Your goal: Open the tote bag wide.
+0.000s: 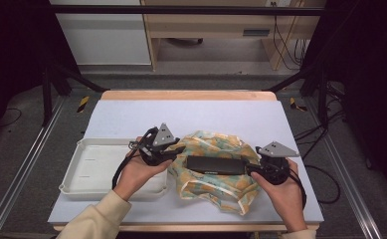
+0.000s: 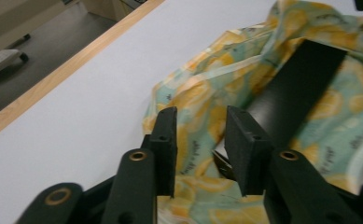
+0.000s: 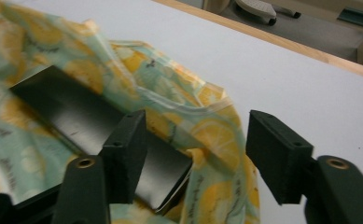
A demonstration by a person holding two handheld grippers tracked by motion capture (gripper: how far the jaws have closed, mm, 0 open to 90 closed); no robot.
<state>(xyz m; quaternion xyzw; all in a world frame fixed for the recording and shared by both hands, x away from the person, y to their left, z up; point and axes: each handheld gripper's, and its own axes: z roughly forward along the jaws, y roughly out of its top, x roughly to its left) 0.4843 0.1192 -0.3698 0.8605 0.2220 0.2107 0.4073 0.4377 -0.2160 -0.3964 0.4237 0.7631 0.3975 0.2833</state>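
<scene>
Each hand-held gripper, left (image 1: 173, 155) and right (image 1: 250, 169), stands spread at one end of the black box (image 1: 216, 165) on the lemon-print bag (image 1: 213, 189).

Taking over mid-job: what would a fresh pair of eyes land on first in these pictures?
First the lemon-print cloth, crumpled at the near middle of the table, with a flat black box lying across it. The left gripper and right gripper sit at the box's two ends, jaws open and gripping nothing. A white tray lies at the table's left edge.
</scene>
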